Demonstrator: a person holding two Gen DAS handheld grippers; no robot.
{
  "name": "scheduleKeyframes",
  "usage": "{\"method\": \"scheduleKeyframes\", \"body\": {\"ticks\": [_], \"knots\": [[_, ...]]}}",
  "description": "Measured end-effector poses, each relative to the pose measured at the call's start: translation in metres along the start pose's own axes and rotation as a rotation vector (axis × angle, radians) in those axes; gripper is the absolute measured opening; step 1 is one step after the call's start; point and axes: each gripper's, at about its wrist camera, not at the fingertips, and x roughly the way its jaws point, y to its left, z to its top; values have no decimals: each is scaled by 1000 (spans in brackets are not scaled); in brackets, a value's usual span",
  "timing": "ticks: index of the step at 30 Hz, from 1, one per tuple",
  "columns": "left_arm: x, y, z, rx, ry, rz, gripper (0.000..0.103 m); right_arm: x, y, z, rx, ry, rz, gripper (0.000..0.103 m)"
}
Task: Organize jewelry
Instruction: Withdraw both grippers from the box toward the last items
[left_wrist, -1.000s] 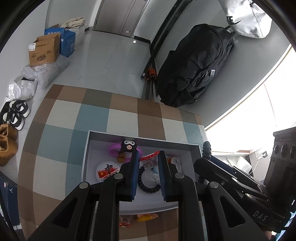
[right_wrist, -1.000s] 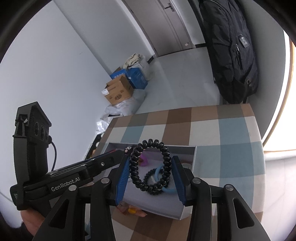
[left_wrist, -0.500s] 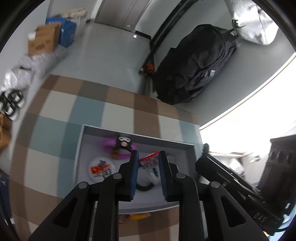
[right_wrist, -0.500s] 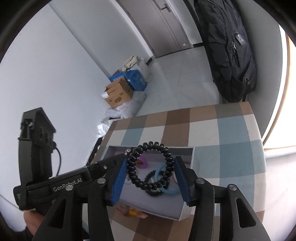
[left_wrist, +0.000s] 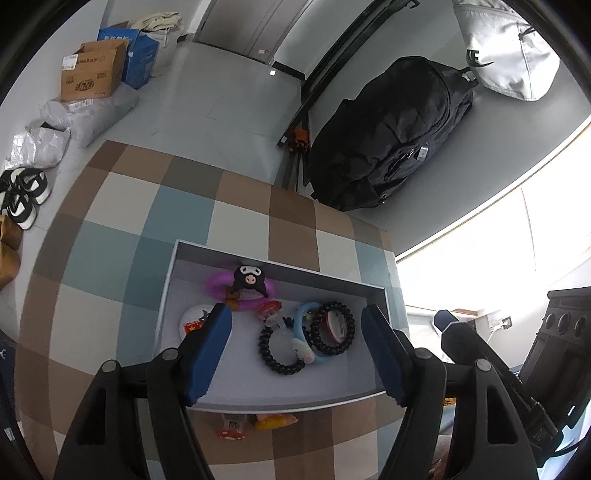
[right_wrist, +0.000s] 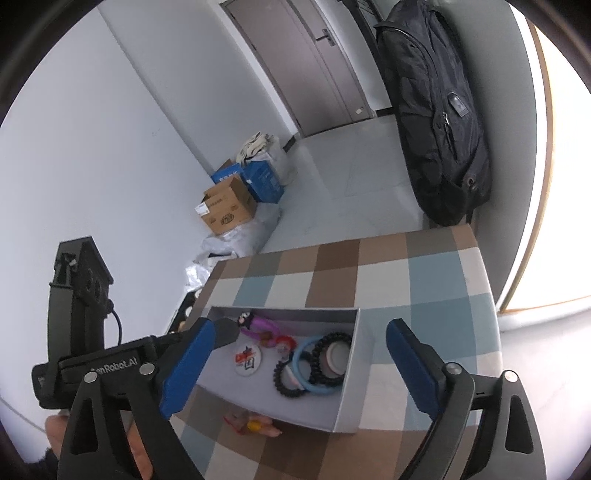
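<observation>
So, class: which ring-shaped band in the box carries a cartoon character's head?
The purple band at the box's far wall; the blue and black ones lack one.

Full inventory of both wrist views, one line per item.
Box: 1, grey, open-topped, on the checked tablecloth
Tablecloth: 1, brown, blue and cream checks
Spiral hair ties: 2, black, in the box; one left of the blue ring, one overlapping it on the right
Blue ring: 1, light blue, in the box
Purple ring: 1, with a black cartoon charm, at the far wall
Round badge: 1, white and red, in the box
Small trinkets: yellow and red, outside the near wall
Backpack: 1, black, on the floor
Cardboard box: 1, brown, on the floor
Left gripper: fingers open, blue pads, empty
Right gripper: fingers open, empty
</observation>
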Motion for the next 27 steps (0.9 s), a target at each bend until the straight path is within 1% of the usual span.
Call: {"method": "scheduleKeyframes", "body": {"ticks": [5,9,14,18,22,27], "knots": [[-6,0,-6,30,-1,50,69,-8,-1,-4,-12,-15,-13,103],[-12,2,-13,52,-13,77,69,-11,-1,-6,-18,-15,-23,103],[-24,-1,-23,100,-59,120,69,-18,5,-11,-44,-24,-26,103],[-29,2,-33,114,-75,151,69,-23,13,-18,-75,-30,-31,103],[-35,6,-43,123,-84,181,69,-22,18,-25,-103,-14,-35,103],[-39,9,-58,146,-93,218,69,-17,21,-41,-104,32,-46,103]]}}
